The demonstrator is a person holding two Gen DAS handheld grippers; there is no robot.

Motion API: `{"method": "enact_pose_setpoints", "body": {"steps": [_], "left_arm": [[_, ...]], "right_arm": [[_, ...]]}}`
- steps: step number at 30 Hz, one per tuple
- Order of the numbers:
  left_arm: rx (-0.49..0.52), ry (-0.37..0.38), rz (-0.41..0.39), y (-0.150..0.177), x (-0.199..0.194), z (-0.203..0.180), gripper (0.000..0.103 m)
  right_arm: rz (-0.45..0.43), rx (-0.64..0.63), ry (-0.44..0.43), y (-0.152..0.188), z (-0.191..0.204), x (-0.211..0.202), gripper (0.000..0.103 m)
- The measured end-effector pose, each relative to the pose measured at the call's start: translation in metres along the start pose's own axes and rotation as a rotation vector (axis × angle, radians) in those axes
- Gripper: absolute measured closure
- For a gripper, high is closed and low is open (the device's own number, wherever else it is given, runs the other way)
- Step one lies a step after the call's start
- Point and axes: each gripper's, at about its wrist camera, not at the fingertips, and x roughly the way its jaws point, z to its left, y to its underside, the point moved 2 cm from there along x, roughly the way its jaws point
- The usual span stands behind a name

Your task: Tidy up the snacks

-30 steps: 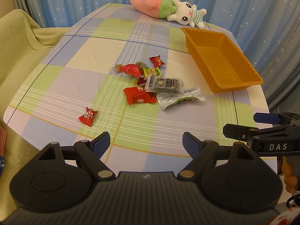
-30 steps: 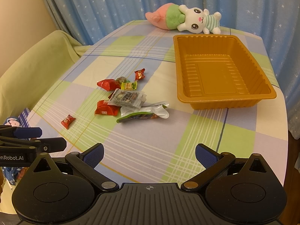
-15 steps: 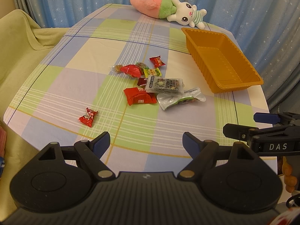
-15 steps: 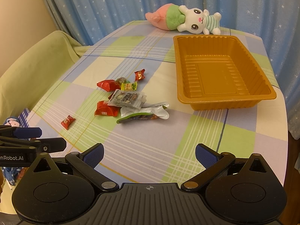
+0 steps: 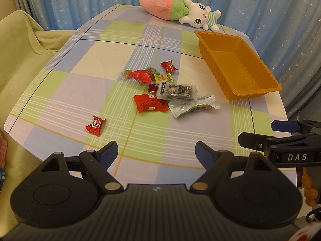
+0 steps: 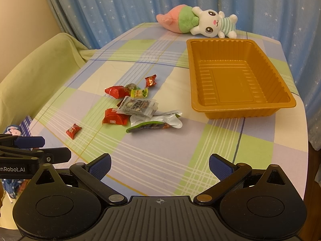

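Several wrapped snacks lie in a loose pile (image 5: 168, 92) (image 6: 138, 106) mid-table: red packets, a clear dark-printed pack (image 5: 176, 91), a silver-green pouch (image 5: 193, 107) (image 6: 156, 121). One red candy (image 5: 95, 125) (image 6: 73, 130) lies apart, nearer the front left. An empty orange tray (image 5: 252, 92) (image 6: 242, 113) stands at the right. My left gripper (image 5: 156, 153) is open and empty above the front edge. My right gripper (image 6: 159, 165) is open and empty, also at the front edge, and shows in the left wrist view (image 5: 280, 134).
A plush rabbit with a pink carrot (image 5: 180, 12) (image 6: 198, 21) lies at the table's far edge. Blue starred curtains hang behind. A green-covered seat (image 5: 22, 60) is at the left. The checked tablecloth (image 5: 140, 136) covers the table.
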Motion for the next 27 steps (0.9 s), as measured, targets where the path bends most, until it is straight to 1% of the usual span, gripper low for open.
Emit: {"method": "enact_pose_setpoints", "body": {"steps": [27], "left_arm": [[0.000,-0.001,-0.001,0.0001,-0.0002,0.0001,0.020]], "right_arm": [[0.000,-0.006,0.000,-0.0029,0.0062,0.0045,0.000]]}}
